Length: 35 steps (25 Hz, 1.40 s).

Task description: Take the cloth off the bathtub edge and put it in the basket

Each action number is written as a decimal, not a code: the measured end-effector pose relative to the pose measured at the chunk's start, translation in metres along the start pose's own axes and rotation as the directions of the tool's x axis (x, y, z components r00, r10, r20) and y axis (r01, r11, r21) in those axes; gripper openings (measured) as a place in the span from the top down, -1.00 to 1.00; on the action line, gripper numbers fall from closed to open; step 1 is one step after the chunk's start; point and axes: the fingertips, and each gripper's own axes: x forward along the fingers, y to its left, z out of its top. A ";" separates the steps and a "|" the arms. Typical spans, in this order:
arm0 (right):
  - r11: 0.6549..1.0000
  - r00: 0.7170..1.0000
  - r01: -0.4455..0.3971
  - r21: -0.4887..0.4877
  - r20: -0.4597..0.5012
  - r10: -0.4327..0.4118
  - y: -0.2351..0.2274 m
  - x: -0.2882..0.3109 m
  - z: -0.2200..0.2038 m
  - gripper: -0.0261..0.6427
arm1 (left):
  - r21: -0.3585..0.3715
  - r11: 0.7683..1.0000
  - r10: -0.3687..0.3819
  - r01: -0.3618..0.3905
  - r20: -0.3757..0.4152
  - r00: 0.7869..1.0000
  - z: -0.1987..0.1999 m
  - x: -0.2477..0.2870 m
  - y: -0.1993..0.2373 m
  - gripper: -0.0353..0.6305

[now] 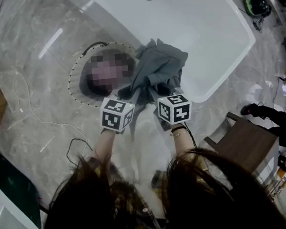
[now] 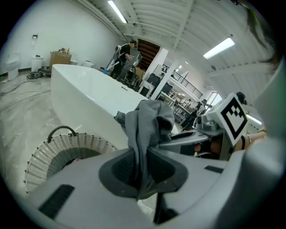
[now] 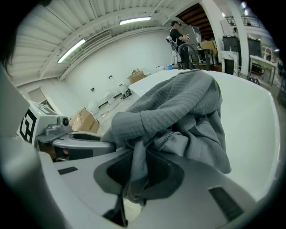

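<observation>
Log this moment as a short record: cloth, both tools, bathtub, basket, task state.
cloth: grey, bunched, held up off the floor
left tool: shut on the cloth
right tool: shut on the cloth
bathtub: white, behind the cloth
basket: pale wicker, on the floor beside the bathtub, left of the cloth in the head view
task state: cloth lifted, not yet in the basket

Open from above over the basket [image 1: 72, 75], shut off just to its right by the bathtub [image 1: 225, 28], free across the bare floor [image 1: 31, 51], narrower beside the wooden stand [image 1: 244, 144].
</observation>
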 end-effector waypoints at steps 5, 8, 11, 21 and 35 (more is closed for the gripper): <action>0.999 0.999 -0.043 -0.033 0.014 0.044 0.048 0.019 0.020 0.70 | 0.004 1.000 0.031 -0.031 0.037 0.999 0.010 -0.042 0.031 0.70; 0.996 0.997 -0.068 -0.063 0.019 0.070 0.077 0.025 0.035 0.70 | 0.002 0.999 0.053 -0.054 0.068 0.996 0.018 -0.067 0.046 0.70; 0.992 0.996 -0.087 -0.093 0.022 0.089 0.100 0.029 0.051 0.70 | -0.003 0.997 0.071 -0.071 0.092 0.993 0.027 -0.090 0.057 0.70; 0.969 0.989 -0.143 -0.203 0.005 0.147 0.169 0.050 0.086 0.70 | -0.082 0.989 0.137 -0.125 0.164 0.977 0.038 -0.149 0.094 0.70; 0.965 0.982 -0.181 -0.189 -0.088 0.167 0.182 0.105 0.045 0.70 | -0.155 0.976 0.171 -0.155 0.099 0.980 -0.016 -0.142 0.141 0.70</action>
